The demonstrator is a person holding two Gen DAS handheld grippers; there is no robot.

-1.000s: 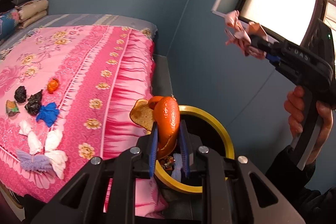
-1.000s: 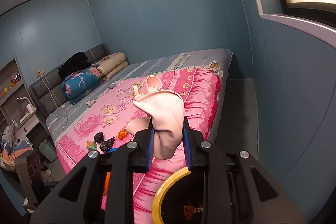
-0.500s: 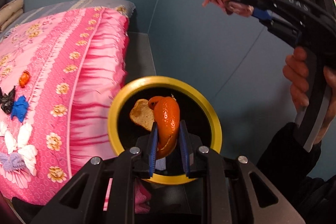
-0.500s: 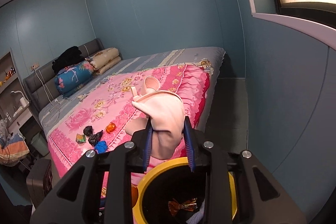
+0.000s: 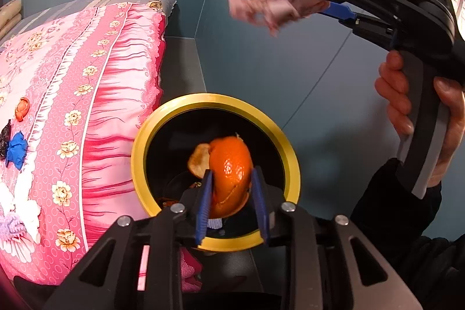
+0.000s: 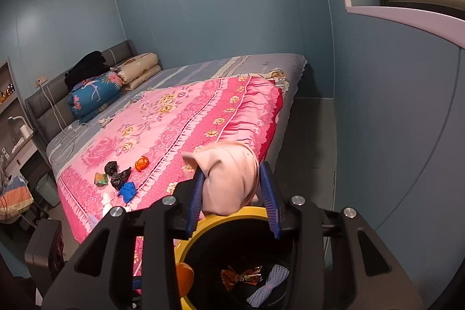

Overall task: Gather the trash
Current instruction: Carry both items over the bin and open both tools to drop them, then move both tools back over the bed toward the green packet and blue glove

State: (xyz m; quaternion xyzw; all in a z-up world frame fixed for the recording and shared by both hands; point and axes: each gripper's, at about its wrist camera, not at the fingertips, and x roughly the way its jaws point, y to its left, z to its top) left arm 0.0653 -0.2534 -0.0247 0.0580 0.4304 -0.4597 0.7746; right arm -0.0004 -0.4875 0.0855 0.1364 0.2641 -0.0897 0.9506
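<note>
The left gripper [image 5: 231, 188] hangs over the mouth of the yellow-rimmed black bin [image 5: 145, 135] beside the bed, and its jaws are opening with a large piece of orange peel [image 5: 231, 164] between the blue pads; a gap shows on the right side of the peel, so the pads no longer pinch it. The peel sits directly above the bin's dark opening.

The right gripper [image 6: 232, 193] is above the same bin [image 6: 255, 212], jaws also opening, with a pale pink crumpled wrapper [image 6: 229, 179] between the pads; the right pad stands clear of it. In the left wrist view this gripper [image 5: 293, 0] is held up near the window by a hand [image 5: 418, 118] in a dark sleeve, the pink piece blurred at its tip.

Inside the bin lie a shiny candy wrapper [image 6: 241, 276] and a white foam net [image 6: 268, 285].

On the pink floral bedspread [image 6: 174, 118] more trash remains: a small orange peel [image 6: 141, 164], two black crumpled bags [image 6: 116, 175], a blue crumpled piece [image 6: 128, 191] and a green-orange wrapper [image 6: 100, 179]
</note>
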